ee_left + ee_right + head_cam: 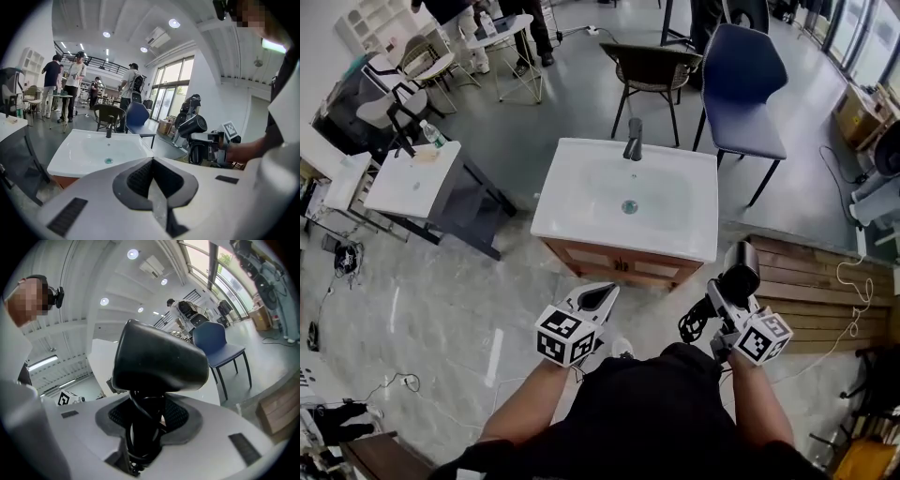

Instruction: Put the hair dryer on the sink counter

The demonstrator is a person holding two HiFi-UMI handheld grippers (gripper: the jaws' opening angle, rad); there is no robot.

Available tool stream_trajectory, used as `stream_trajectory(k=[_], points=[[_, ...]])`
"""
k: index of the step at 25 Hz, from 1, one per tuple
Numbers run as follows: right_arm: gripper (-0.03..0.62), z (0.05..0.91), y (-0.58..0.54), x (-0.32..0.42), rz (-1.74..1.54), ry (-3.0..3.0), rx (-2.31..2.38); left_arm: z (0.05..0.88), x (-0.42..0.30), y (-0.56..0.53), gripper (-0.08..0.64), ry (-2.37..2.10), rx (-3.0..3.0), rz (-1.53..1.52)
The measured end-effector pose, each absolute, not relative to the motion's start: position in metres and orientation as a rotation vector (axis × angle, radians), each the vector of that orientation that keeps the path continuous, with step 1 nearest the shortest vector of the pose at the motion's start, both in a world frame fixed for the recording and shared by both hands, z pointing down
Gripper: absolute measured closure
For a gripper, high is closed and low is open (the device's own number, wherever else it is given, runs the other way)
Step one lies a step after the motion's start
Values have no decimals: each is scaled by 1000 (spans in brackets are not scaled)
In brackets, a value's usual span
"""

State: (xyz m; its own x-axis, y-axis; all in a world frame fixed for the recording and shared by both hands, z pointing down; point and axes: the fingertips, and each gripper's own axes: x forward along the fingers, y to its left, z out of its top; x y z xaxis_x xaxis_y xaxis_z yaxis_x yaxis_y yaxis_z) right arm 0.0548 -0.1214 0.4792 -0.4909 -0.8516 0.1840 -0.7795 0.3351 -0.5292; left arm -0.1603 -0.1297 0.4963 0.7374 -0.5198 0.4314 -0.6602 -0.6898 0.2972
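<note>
A black hair dryer (740,266) with its cord wound round the handle sits in my right gripper (719,302), which is shut on the handle. It is held just off the front right corner of the white sink counter (572,211), lower than the top. In the right gripper view the dryer's body (159,359) fills the middle, above the jaws of the right gripper (145,427). My left gripper (600,297) is shut and empty, near the counter's front edge. The left gripper view shows the left gripper (157,197), the counter (70,161) and the dryer (193,126).
A black faucet (634,139) stands at the basin's back. Behind the sink are a brown chair (652,67) and a blue chair (742,86). A small white table (408,183) with a bottle (433,137) is at the left. A wooden platform (811,277) lies to the right. People stand at the back.
</note>
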Motion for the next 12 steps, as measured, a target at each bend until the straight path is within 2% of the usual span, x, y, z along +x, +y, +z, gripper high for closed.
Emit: stream_trajectory(k=[12], points=[[443, 496, -176, 61, -860, 2510, -1567, 520, -161, -169, 560, -864, 2457, 448]])
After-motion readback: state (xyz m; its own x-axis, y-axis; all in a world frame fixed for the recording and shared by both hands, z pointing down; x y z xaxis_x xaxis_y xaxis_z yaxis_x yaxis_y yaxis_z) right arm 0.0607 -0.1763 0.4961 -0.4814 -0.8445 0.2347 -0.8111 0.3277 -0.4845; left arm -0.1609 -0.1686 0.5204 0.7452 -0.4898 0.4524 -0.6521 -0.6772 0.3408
